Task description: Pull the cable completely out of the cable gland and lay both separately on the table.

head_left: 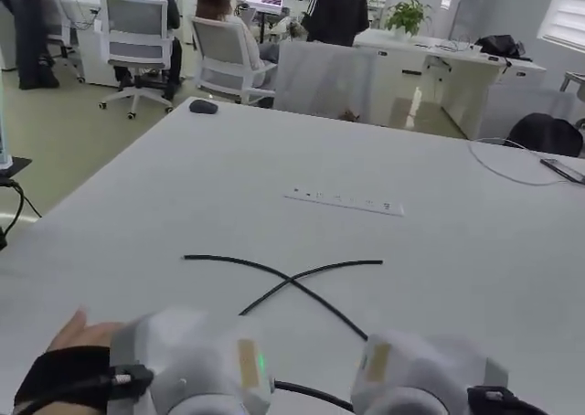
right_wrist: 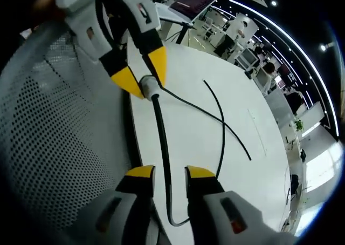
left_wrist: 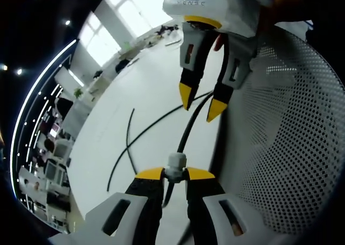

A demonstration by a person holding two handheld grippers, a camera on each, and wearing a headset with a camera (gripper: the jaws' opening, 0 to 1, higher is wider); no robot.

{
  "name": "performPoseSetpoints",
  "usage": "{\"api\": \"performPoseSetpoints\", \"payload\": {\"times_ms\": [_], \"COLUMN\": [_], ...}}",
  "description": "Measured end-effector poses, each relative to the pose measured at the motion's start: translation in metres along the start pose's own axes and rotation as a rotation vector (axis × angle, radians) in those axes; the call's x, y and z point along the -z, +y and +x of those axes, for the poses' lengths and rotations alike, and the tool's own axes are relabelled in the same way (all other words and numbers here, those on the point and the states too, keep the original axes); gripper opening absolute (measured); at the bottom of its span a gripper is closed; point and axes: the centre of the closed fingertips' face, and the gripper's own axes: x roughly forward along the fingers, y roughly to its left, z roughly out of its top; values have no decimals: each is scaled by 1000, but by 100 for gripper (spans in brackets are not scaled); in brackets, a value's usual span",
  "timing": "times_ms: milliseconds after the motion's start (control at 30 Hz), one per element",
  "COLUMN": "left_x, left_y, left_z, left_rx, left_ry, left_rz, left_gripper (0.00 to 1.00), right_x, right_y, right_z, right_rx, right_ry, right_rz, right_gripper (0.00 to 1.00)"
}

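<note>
My left gripper is shut on a small white cable gland at its yellow tips. A black cable runs out of the gland and passes between the jaws of my right gripper, which faces it close by. In the right gripper view the same cable lies in the gap of my right gripper, whose jaws stand open without touching it. The gland sits clamped in my left gripper. In the head view a stretch of the cable spans between the two white gripper bodies just above the table's near edge.
Two loose black cables cross on the white table just beyond the grippers. A white power strip lies further back, a mouse at the far edge. A white perforated panel sits beside the grippers. Chairs and people are behind the table.
</note>
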Motion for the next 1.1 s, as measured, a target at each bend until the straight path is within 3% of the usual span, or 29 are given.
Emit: {"api": "performPoseSetpoints", "payload": {"times_ms": [167,300,600,767,867,1000,1100], "left_x": [-3,-5,-7,-10,-8,-10,-6], "left_y": [-3,-7,-6,-8,-9,-8,-4], "left_z": [1,2,2,2,3,4,5], "left_rx": [17,26,20,22,24,23,12], "left_ry": [-9,-6,-13,-21,-6,-18,-2], "left_rz": [22,57,65,70,75,62,52], "left_gripper": [16,16,16,16,16,16,16], "right_x": [-17,-19,-21,-22,-30,-27,-10], "right_y": [3,8,8,8,15,9,0], "right_z": [-4,-2,-4,-6,-9,-8,-6], "right_rx": [-12,-33,-31,-31,-65,-32,-4], "right_ry": [-83,-88,-109,-121,-159,-149,-79], "right_rz": [-26,-48,-57,-59,-68,-65,-12], "right_gripper": [23,23,19,14,5,4,4]}}
